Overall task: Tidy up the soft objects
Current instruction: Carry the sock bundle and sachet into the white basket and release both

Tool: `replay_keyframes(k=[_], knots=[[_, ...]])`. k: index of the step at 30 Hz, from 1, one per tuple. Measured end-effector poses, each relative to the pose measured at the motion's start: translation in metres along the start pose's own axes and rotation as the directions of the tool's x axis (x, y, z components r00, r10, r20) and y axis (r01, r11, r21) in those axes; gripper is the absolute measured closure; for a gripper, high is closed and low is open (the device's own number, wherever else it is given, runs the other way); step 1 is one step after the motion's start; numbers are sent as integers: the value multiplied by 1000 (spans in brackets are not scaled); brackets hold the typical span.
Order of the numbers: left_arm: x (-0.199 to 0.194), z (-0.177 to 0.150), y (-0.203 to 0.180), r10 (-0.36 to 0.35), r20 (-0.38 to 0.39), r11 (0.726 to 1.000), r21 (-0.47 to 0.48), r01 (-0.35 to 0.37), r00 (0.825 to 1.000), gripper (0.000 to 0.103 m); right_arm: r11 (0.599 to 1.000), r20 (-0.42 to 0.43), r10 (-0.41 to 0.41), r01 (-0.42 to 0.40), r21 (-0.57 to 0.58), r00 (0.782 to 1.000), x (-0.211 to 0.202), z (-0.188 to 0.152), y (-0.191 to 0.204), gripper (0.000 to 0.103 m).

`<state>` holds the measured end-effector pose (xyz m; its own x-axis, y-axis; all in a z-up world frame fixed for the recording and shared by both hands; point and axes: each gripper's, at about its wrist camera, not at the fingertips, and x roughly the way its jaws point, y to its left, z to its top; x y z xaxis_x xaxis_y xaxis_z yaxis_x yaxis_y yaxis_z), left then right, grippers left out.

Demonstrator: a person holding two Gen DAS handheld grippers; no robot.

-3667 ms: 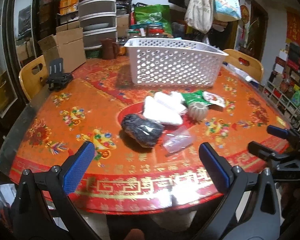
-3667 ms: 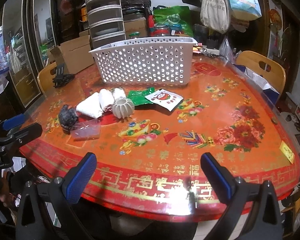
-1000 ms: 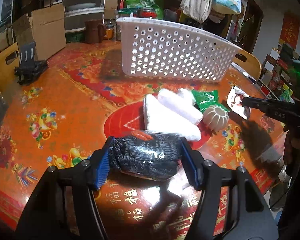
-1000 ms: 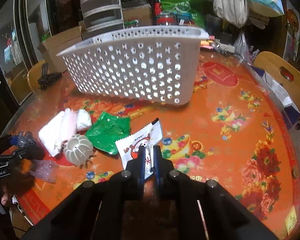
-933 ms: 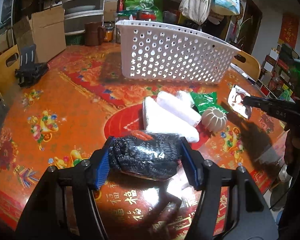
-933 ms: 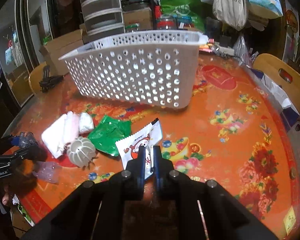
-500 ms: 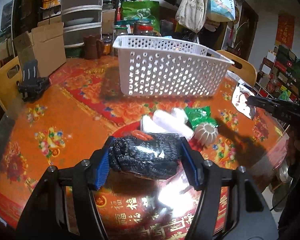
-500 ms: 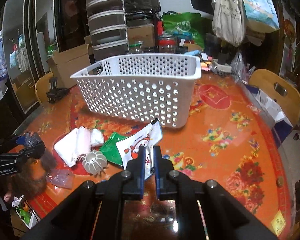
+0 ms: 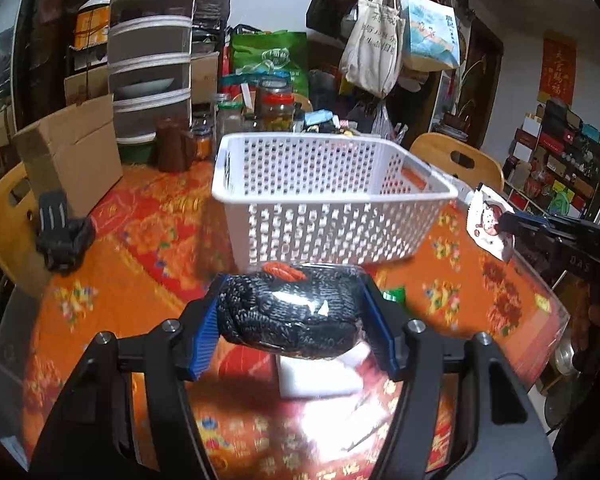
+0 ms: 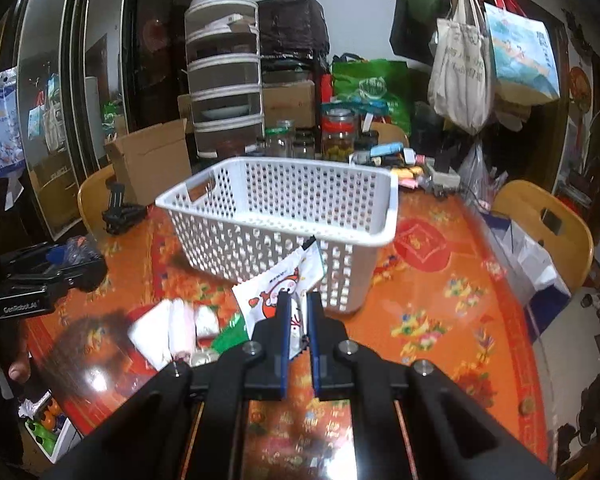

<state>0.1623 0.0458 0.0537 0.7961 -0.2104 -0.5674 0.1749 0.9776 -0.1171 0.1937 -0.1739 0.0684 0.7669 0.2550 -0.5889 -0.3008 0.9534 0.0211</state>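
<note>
My left gripper [image 9: 292, 320] is shut on a black knitted bundle in clear wrap [image 9: 288, 312], held above the table in front of the white perforated basket [image 9: 332, 204]. My right gripper [image 10: 298, 320] is shut on a white snack packet with a cartoon face [image 10: 280, 284], held just before the basket [image 10: 284, 216]. The packet also shows at the right in the left wrist view [image 9: 488, 224]. White folded cloths [image 10: 168, 334] and a green packet [image 10: 230, 334] lie on the table below. The basket's inside looks empty.
The round table has an orange patterned cover [image 10: 440, 320]. A cardboard box [image 9: 72, 152], a black clamp [image 9: 62, 236], jars [image 10: 336, 132] and wooden chairs [image 10: 540, 228] ring the basket. Bags hang behind.
Both grippers have risen and moved toward the basket with their loads. The cloths and green packet stay on the table, now lower in view.
</note>
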Motion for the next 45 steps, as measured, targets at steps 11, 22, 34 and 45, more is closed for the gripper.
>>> replay_keyframes(k=[11,22,34,45], knots=[[30,87,-5,-16,4,1000,-1,16,1000,43,1000,-3,-12,12,-14,1000,23,62,-7,96],[119,159,0,7,-128,1000,-22,-10,992,43,999,-132,-39,37,-13,991,108,109,-23,96],[229,151,-6,54,-352,999,15,-52,934,42,997,-328,-75,70,-28,942,191,105,-35,96],[262,134,-10,30,-424,999,0,-33,905,40,994,-410,-100,76,-73,907,224,93,-27,96]])
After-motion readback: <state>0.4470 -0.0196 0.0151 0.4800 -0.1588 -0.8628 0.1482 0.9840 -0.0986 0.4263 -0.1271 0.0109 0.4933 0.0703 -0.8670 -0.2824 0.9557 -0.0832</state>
